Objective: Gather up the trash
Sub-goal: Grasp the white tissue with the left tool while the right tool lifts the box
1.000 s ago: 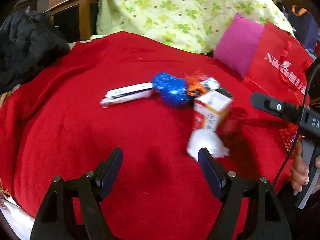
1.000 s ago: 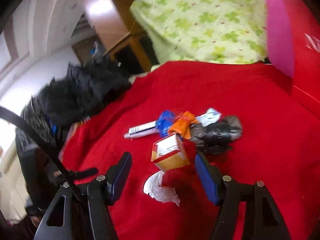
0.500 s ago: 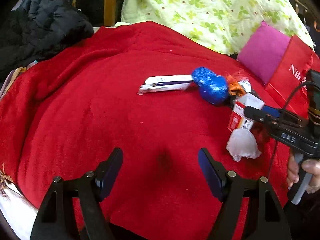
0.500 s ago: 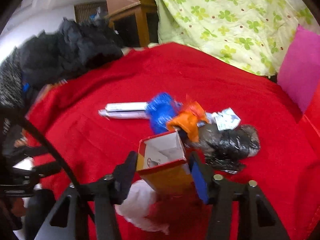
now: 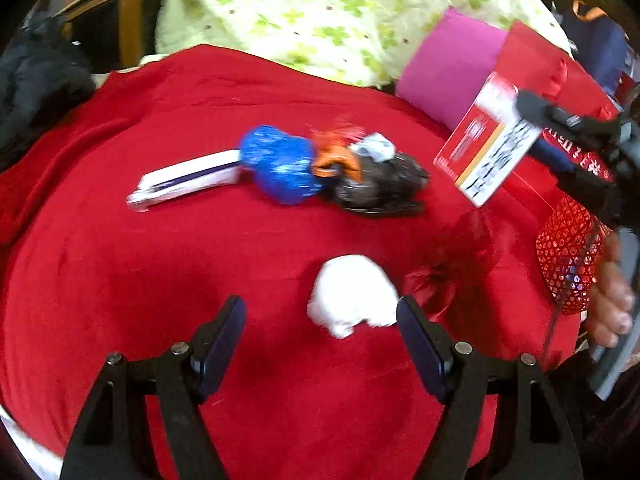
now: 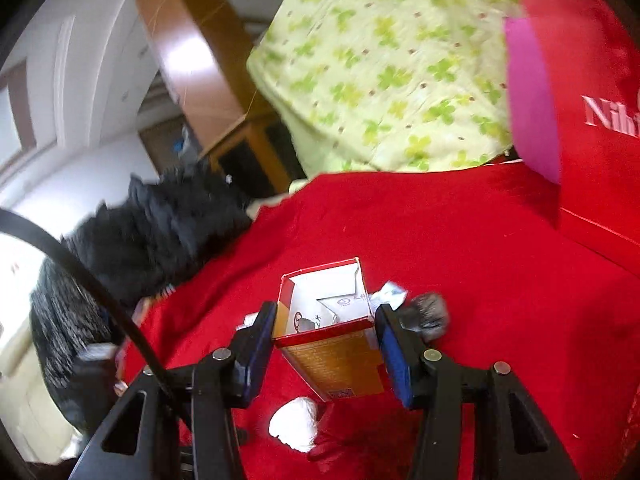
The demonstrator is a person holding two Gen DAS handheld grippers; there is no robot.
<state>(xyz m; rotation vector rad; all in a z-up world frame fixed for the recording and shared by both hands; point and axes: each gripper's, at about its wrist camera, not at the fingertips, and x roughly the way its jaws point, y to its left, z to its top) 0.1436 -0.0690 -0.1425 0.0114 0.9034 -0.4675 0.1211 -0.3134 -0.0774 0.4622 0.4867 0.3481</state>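
My right gripper (image 6: 326, 336) is shut on an open red, white and orange carton (image 6: 332, 336) and holds it lifted above the red blanket; the carton also shows in the left wrist view (image 5: 488, 156). My left gripper (image 5: 320, 340) is open and empty, with a crumpled white tissue (image 5: 352, 300) just ahead between its fingertips, nearer the right one. Farther back lie a white tube box (image 5: 188, 180), a blue foil wrapper (image 5: 280, 164), an orange wrapper (image 5: 336, 156) and a crumpled black bag (image 5: 380, 184).
A red paper bag (image 5: 552, 76) with a pink side stands at the right, and a red mesh item (image 5: 568, 256) lies by the person's hand. A green-patterned quilt (image 5: 340, 12) is behind. Black clothing (image 6: 152, 240) lies at the left.
My right gripper has closed on the carton and lifted it up and toward the red bag. The left gripper has shifted toward the white tissue.
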